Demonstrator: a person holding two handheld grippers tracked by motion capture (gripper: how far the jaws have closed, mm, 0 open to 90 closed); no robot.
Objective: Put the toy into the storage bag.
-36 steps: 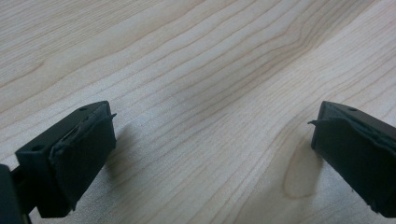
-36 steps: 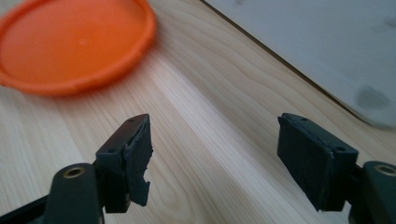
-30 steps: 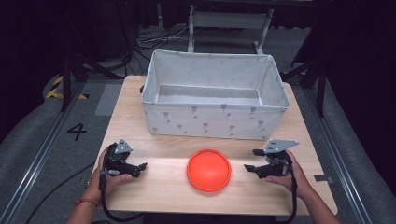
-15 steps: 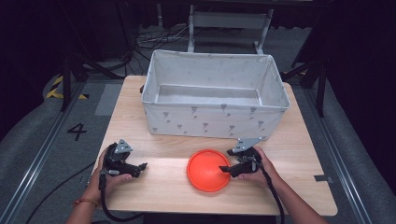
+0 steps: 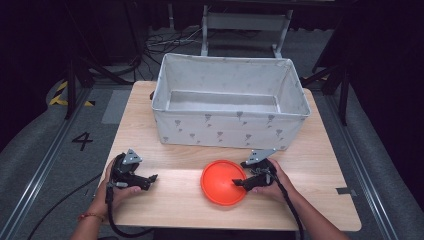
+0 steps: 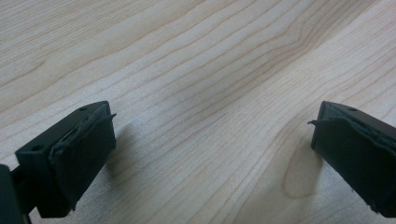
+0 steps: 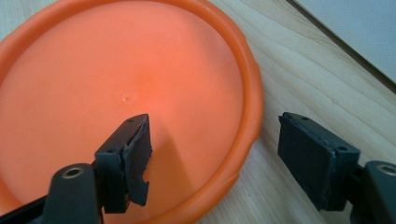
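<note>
Round orange plastic dish (image 5: 222,182) lies mid-front on pale wood worktop (image 5: 320,165), near white fabric bin (image 5: 230,102). Right hand-held gripper (image 7: 212,156) gapes astride dish rim; left hand-held gripper (image 6: 210,149) gapes over bare wood.

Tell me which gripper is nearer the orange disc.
Right. The right gripper straddles the orange disc's rim, jaws open; the left gripper rests well off to the disc's left.

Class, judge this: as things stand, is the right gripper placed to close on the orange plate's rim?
Probably yes. The right gripper is open, one jaw over the orange plate, the other outside over the table, so the rim lies between them with nothing in the way.
</note>
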